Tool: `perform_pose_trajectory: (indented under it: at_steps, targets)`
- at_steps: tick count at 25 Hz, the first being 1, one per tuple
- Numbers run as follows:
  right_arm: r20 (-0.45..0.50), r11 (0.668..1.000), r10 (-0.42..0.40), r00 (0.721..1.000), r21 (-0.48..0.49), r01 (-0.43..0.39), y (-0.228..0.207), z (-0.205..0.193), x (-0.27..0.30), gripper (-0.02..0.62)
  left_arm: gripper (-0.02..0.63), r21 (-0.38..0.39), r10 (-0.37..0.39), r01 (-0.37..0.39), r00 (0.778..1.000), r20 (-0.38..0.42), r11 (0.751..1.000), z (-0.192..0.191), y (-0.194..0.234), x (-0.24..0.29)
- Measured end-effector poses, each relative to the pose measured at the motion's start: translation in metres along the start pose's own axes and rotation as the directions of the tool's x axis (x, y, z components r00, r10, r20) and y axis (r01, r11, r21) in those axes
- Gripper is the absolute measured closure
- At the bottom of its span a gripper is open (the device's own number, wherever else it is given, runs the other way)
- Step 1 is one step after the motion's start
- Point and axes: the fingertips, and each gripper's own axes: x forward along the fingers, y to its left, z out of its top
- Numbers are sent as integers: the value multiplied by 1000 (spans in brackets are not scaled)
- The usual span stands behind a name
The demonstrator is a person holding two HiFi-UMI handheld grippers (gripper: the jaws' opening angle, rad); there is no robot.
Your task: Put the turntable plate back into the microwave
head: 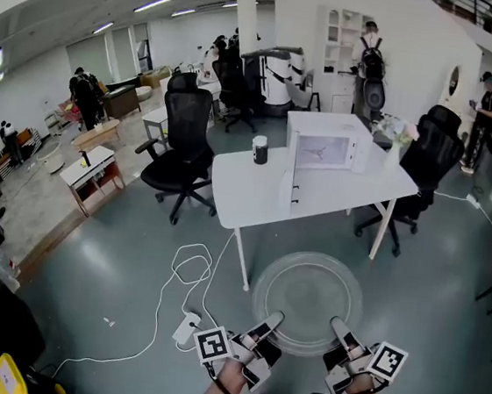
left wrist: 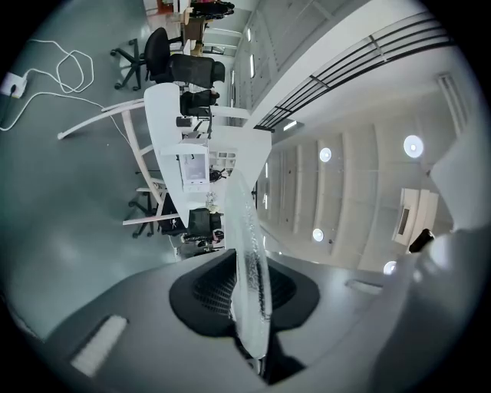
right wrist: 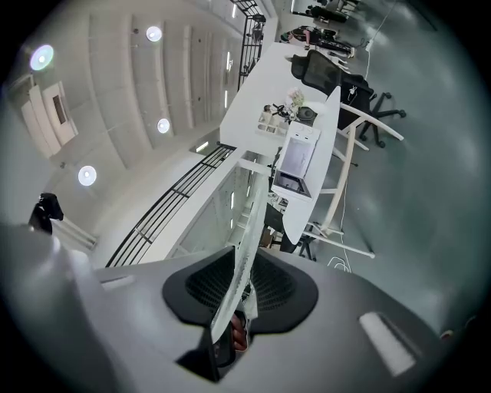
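The clear glass turntable plate [head: 309, 298] hangs level above the floor, in front of the white table. My left gripper [head: 271, 322] is shut on its near left rim and my right gripper [head: 338, 328] is shut on its near right rim. In the left gripper view the plate's edge [left wrist: 252, 253] runs up between the black pads. The right gripper view shows the plate's rim [right wrist: 239, 269] pinched the same way. The white microwave [head: 327, 147] stands on the table [head: 256, 184] ahead, with its door [head: 293, 186] swung open toward me.
A black cup [head: 260, 149] stands on the table left of the microwave. Black office chairs [head: 184, 145] flank the table. A white cable and power strip [head: 185, 326] lie on the floor at the left. People stand far back in the room.
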Motion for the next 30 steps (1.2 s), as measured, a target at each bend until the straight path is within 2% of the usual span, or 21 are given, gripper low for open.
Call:
perform_pose_trajectory:
  at_steps: [11, 19, 23, 30]
  targets:
    - [20, 1000, -14, 1000, 21, 13, -11, 1, 20, 523, 569, 12, 23, -23, 999, -40, 1000, 22, 9, 7]
    - [37, 999, -15, 999, 38, 14, -21, 15, 31, 523, 568, -26, 26, -28, 998, -55, 999, 30, 23, 27]
    - [46, 999, -5, 999, 41, 3, -32, 30, 39, 523, 566, -22, 28, -30, 997, -68, 999, 38, 31, 47]
    - [55, 998, 4, 998, 60, -8, -61, 85, 73, 525, 566, -3, 38, -38, 997, -72, 999, 66, 46, 110]
